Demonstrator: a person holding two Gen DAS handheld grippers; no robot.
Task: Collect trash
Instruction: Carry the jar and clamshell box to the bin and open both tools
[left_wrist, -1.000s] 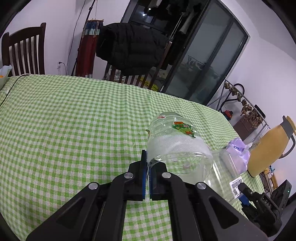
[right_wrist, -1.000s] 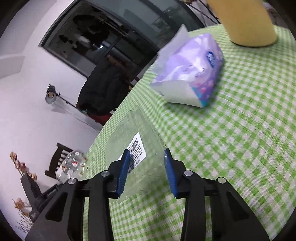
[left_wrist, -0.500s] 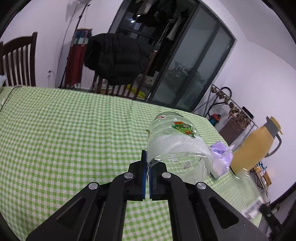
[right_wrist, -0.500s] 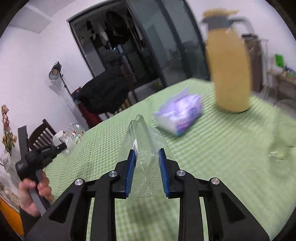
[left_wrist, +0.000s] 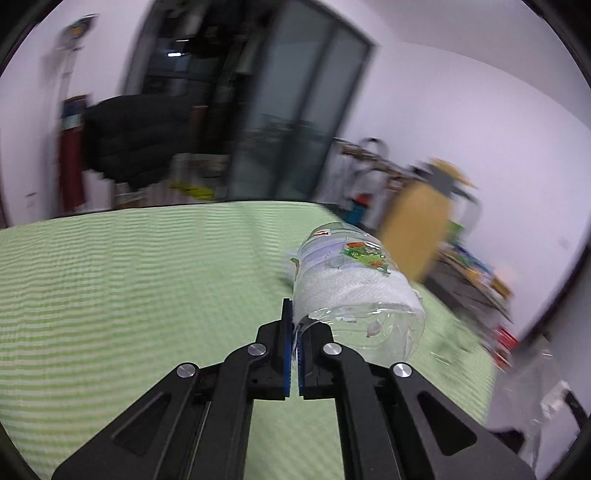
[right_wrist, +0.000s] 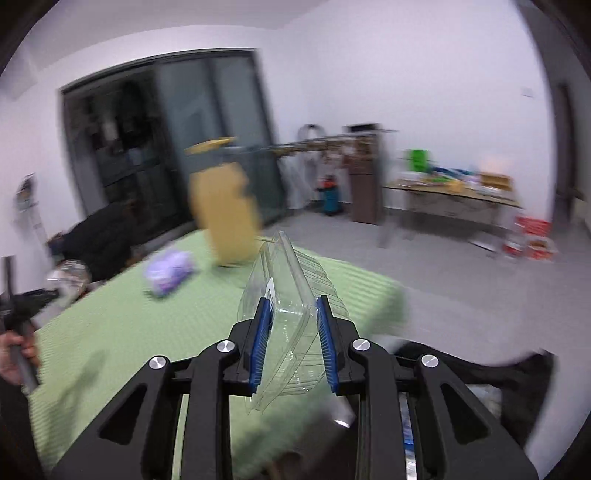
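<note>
Pinching the cut rim of a clear plastic bottle half stuffed with white paper towel (left_wrist: 354, 291), the left gripper (left_wrist: 294, 343) has its blue pads pressed almost together on the thin wall, so the bottle juts forward and to the right, lifted above the green checked tablecloth (left_wrist: 129, 288). That edge hold probably suits it, since the body looks too wide to span. The right gripper (right_wrist: 291, 339) clamps a clear plastic clamshell food box with a barcode label (right_wrist: 284, 314) across its folded width, jaws held partly apart by the box, which stands on edge between the pads, raised off the table. Both views are smeared, which suggests a fast swing. Behind the box, on the cloth, stand a tall yellow thermos jug with a grey spout (right_wrist: 225, 218) and a purple tissue pack (right_wrist: 168, 273), neither of them obviously trash. No bin shows clearly in either view, so my guess is that both pieces are in transit to one off the table's near edge.
</note>
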